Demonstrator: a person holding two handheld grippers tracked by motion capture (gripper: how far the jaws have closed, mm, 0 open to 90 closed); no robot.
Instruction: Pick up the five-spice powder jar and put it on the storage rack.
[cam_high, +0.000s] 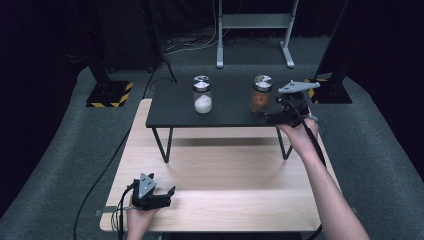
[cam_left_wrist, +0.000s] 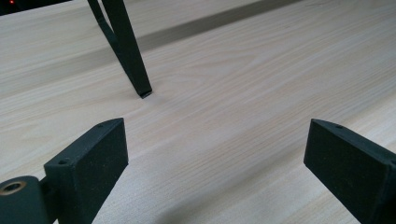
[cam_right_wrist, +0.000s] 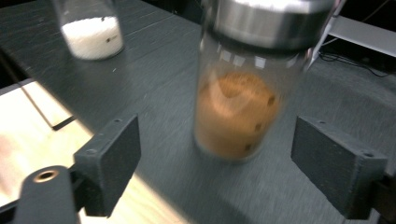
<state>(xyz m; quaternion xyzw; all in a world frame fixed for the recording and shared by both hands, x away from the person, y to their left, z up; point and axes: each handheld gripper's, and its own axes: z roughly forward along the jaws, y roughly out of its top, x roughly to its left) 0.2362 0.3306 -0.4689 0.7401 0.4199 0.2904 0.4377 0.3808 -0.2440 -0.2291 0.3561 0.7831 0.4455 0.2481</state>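
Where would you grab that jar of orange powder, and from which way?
Probably by its glass body, below the metal lid. The jar of orange powder stands upright on the black shelf, and its round, straight wall gives two flat pads opposite sides to press. Come level from the near edge, as the right gripper does, jaws open either side. The jar of white powder stands well apart.

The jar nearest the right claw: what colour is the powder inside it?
Orange-brown powder in the jar, clearest in the right gripper view.
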